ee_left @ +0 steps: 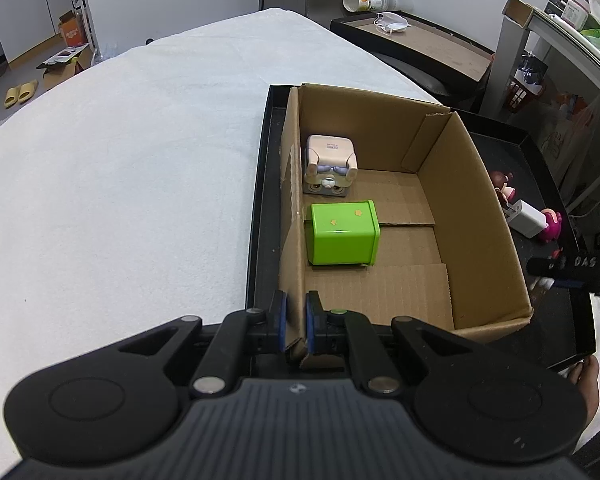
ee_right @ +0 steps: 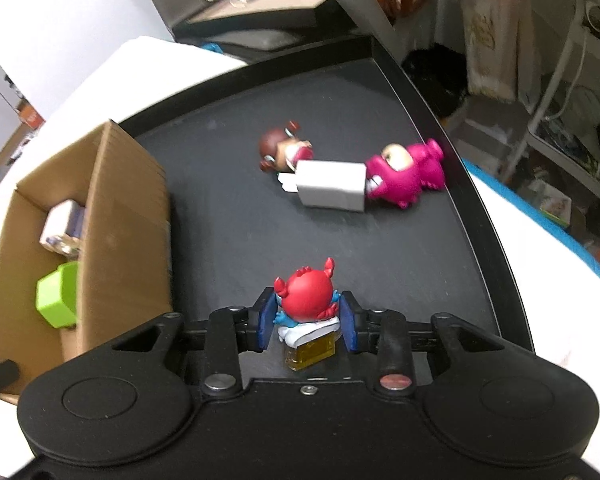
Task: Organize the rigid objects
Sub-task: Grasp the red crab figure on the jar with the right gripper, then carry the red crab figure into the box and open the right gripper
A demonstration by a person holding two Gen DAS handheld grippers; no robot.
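Observation:
My left gripper (ee_left: pixel 296 308) is shut on the near left wall of the open cardboard box (ee_left: pixel 472 208), its blue pads either side of the wall's edge. Inside the box lie a green box (ee_left: pixel 342 234) and a cream boxy toy (ee_left: pixel 331 164). In the right wrist view my right gripper (ee_right: pixel 307 312) is shut on a red horned figurine (ee_right: pixel 308 296) with a white body and a yellow base, over the black tray (ee_right: pixel 240 220). Farther along the tray lie a white block (ee_right: pixel 332 186), a pink toy (ee_right: pixel 410 172) and a brown-haired figurine (ee_right: pixel 284 152).
The tray (ee_left: pixel 260 208) holds the box and rests on a white-covered table (ee_left: pixel 120 180). A person's hand (ee_left: pixel 588 376) shows at the tray's near right corner. A dark side table with a bottle (ee_left: pixel 370 0) stands behind, and cluttered shelves (ee_right: pixel 560 120) on the right.

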